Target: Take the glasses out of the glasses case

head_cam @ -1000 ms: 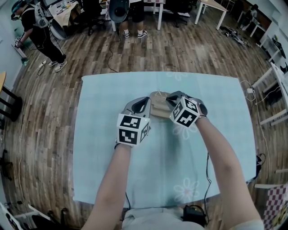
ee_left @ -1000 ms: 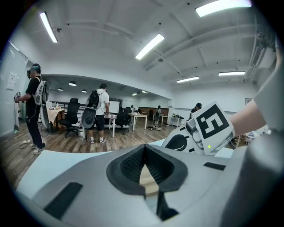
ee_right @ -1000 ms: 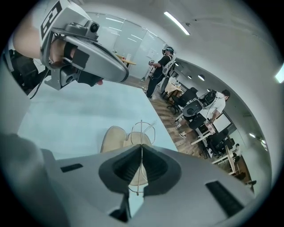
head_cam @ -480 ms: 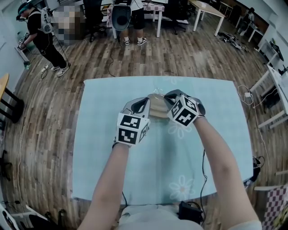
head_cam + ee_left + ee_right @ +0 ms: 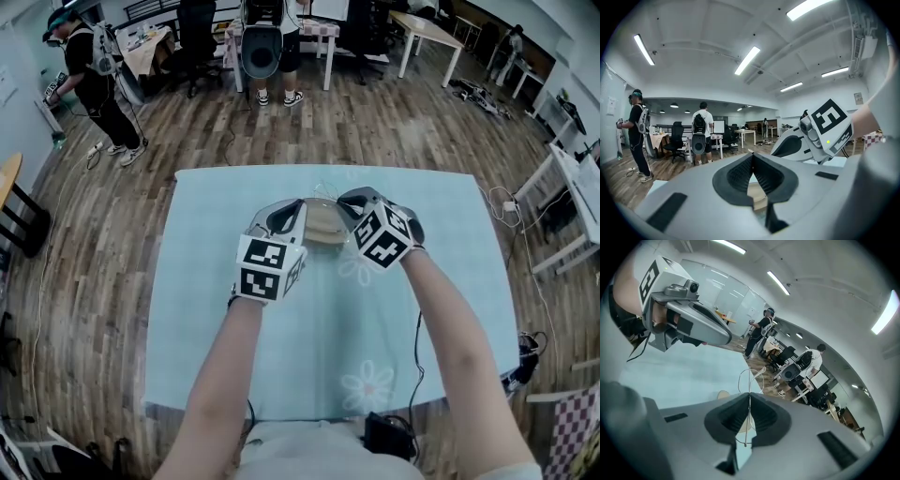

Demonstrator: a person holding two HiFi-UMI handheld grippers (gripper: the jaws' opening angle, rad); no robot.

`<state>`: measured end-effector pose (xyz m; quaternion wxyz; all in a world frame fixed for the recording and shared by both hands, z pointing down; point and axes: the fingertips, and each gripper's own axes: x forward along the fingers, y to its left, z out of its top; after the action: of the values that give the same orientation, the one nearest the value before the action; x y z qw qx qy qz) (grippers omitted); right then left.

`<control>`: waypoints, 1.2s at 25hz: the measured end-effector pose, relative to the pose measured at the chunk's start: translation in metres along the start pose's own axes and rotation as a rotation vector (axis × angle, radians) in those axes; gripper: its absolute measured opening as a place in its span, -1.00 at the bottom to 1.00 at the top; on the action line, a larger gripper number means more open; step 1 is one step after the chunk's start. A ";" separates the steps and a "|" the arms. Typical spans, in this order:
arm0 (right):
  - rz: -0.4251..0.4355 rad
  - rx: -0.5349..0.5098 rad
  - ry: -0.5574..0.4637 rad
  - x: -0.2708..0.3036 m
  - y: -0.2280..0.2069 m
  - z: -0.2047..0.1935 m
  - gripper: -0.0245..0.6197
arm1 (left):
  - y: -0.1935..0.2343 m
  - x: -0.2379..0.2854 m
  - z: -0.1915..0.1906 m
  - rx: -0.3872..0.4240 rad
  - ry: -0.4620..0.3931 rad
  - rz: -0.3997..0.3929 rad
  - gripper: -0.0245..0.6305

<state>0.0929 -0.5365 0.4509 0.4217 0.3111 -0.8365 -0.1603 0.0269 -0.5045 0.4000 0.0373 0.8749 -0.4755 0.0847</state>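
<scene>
A square table [image 5: 216,375] draped in a pale blue cloth with faint flower prints [image 5: 367,384] stands on a dark wood-plank floor [image 5: 112,216]. There is bare cloth on every side of the work, most of it on the near half towards the person's body. The floor round the table is open. White desks [image 5: 427,23] and black office chairs [image 5: 192,42] stand well back, and more white furniture sits close to the table's right edge. Two other people stand far off, one at the left wall [image 5: 89,70], one by a desk [image 5: 272,37].

In the far middle of the table both grey plastic grippers meet over a tan glasses case [image 5: 325,223], smooth and rounded at its corners. The left gripper [image 5: 298,214] has its ribbed black jaws pressed together on the case's edge [image 5: 758,191], pinching it from the left. The right gripper [image 5: 345,204] comes in from the right, its jaws closed on the glasses [image 5: 749,378]: a thin wire frame with clear lenses, seen nearly edge-on. The frame stands upright in the grip, its long axis running up and away along the jaws, one lens loop rising past the tips and a slim temple curving to the right. The case [image 5: 723,393] shows just below and left of it
</scene>
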 end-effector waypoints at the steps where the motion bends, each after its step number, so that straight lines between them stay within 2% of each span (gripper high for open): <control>1: -0.007 0.003 -0.012 -0.004 0.002 0.004 -0.88 | -0.001 -0.003 0.002 0.003 -0.009 0.003 -0.90; 12: -0.108 0.118 -0.153 -0.059 0.010 0.030 -0.88 | -0.020 -0.029 0.031 0.048 -0.090 -0.003 -0.90; 22: -0.190 0.326 -0.325 -0.104 0.014 0.045 -0.88 | -0.028 -0.057 0.038 0.059 -0.143 0.006 -0.90; 30: -0.236 0.502 -0.422 -0.130 0.015 0.047 -0.88 | -0.032 -0.073 0.043 0.073 -0.181 0.003 -0.90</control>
<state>0.1080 -0.4397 0.3521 0.1285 0.4596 -0.8769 -0.0580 0.0199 -0.4333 0.3452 -0.0377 0.8790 -0.4747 0.0228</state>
